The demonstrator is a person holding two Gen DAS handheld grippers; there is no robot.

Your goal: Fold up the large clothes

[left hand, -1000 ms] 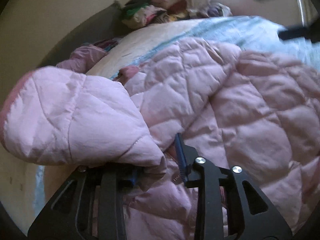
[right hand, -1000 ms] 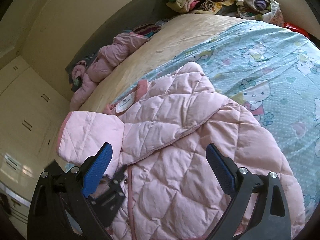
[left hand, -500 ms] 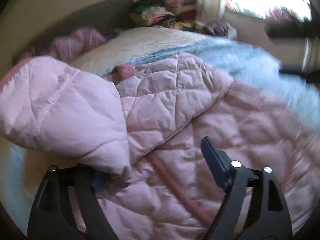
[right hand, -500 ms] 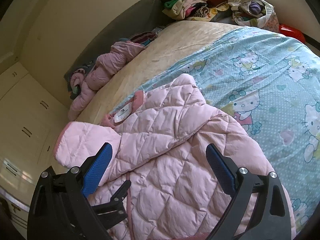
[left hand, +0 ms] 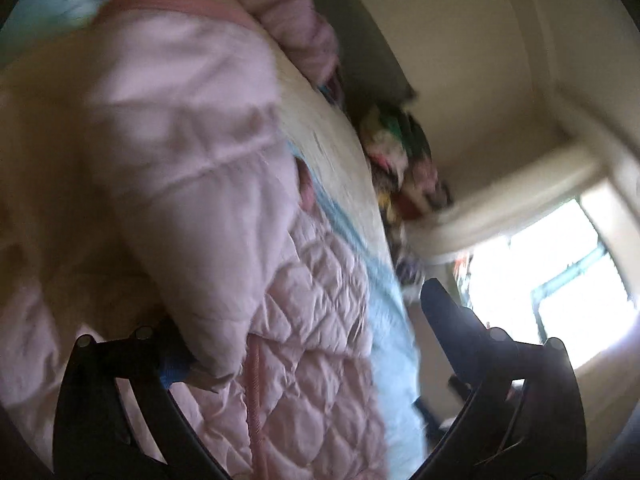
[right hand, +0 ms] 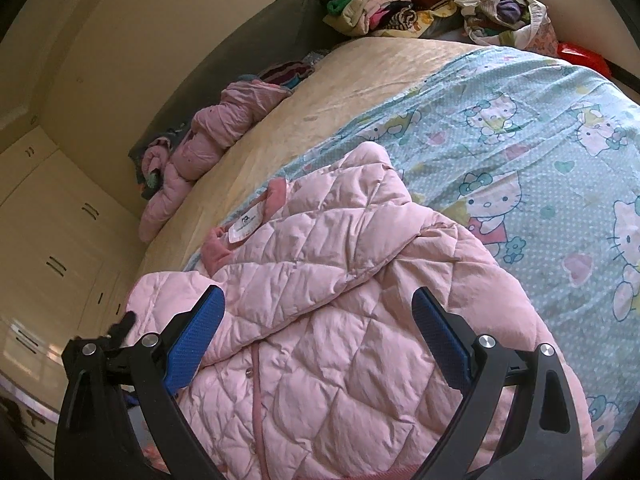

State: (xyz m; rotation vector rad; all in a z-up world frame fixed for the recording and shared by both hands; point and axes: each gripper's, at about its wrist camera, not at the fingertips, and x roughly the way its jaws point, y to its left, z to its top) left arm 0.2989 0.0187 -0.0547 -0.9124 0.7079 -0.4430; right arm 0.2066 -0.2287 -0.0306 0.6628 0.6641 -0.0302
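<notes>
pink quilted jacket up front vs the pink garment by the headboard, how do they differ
The pink quilted jacket lies spread flat on the cartoon-print sheet; the pink garment lies bunched up on the bare tan mattress. The jacket is paler, the garment mauver. Both are puffy and pink.

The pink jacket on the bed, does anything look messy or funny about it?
Yes. The pink quilted jacket lies rumpled and crooked on the cartoon-cat bedsheet, not folded flat. Its sleeve sticks out over the bed's edge, and the white neck label shows. Nothing looks torn or spilled.
</notes>
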